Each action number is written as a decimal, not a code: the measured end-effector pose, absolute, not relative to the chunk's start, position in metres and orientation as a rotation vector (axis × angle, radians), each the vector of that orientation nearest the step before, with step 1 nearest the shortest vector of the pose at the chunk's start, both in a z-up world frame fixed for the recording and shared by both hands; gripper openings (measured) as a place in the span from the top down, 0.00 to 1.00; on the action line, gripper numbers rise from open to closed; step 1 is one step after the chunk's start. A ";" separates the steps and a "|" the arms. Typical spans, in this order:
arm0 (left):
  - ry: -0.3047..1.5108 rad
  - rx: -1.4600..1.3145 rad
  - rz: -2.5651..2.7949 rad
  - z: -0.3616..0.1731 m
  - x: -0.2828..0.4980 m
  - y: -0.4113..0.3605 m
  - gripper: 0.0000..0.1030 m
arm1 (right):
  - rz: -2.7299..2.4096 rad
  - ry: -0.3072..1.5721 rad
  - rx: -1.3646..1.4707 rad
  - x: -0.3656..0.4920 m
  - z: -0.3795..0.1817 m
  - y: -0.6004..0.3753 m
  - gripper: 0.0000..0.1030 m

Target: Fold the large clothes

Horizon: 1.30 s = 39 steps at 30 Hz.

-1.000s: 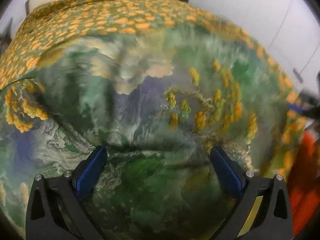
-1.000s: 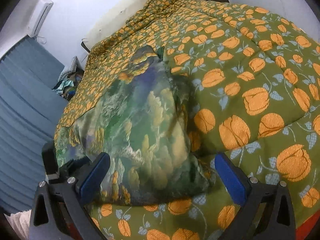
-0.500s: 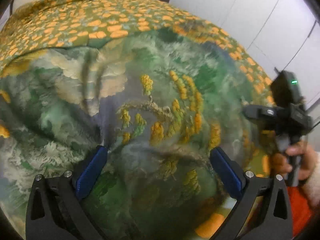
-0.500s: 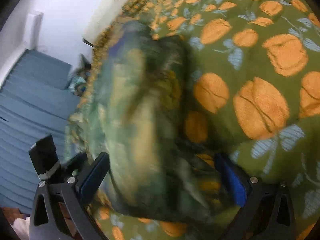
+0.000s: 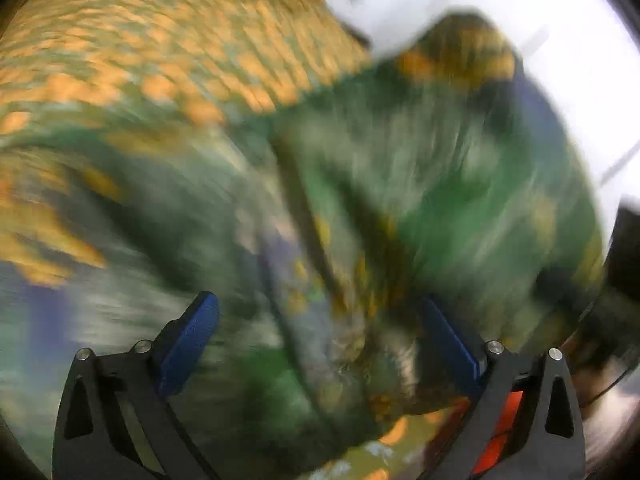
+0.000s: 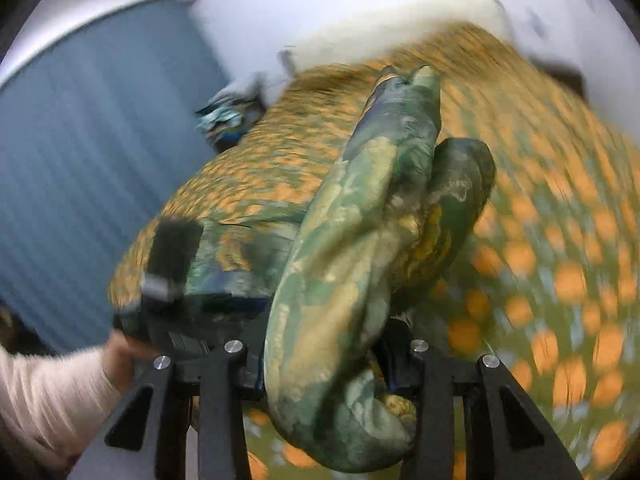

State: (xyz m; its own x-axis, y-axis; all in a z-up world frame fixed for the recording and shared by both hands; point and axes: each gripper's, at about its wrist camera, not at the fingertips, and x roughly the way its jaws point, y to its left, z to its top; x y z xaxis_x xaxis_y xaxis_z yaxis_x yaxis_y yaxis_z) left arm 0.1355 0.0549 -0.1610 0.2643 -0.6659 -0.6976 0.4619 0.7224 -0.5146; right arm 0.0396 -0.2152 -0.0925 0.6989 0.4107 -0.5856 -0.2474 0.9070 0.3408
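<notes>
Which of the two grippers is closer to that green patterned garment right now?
Right. The right gripper has just closed on a bunched fold of the green garment; the left gripper stands open, the cloth blurred between its fingers.

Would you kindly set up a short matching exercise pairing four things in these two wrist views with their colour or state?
Things:
1. right gripper
2. left gripper
3. bedspread
4. curtain

Descriptions:
A. blue-grey, pleated
B. olive with orange flowers
C. jaws wide apart
D. closed on the green patterned garment

Pairs: 1-D, 2-C, 3-B, 4-A
</notes>
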 end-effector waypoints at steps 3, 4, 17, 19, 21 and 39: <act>0.967 -0.300 -0.712 -0.115 0.145 0.129 0.02 | 0.409 0.662 0.074 0.047 -0.070 -0.146 0.60; 0.949 -0.317 -0.702 -0.103 0.146 0.148 0.02 | 0.422 0.650 0.033 0.048 -0.068 -0.127 0.60; 1.089 -0.354 -0.801 -0.119 0.147 0.219 0.01 | 0.559 0.615 -0.462 0.065 -0.167 0.062 0.60; 1.094 -0.316 -0.838 -0.119 0.156 0.192 0.01 | 0.551 0.581 -0.483 0.056 -0.169 0.062 0.60; 1.099 -0.251 -0.844 -0.120 0.172 0.159 0.02 | 0.544 0.546 -0.509 0.048 -0.171 0.060 0.60; 1.103 -0.073 -0.662 -0.094 0.213 0.241 0.84 | 0.553 0.536 0.020 0.101 -0.057 -0.016 0.11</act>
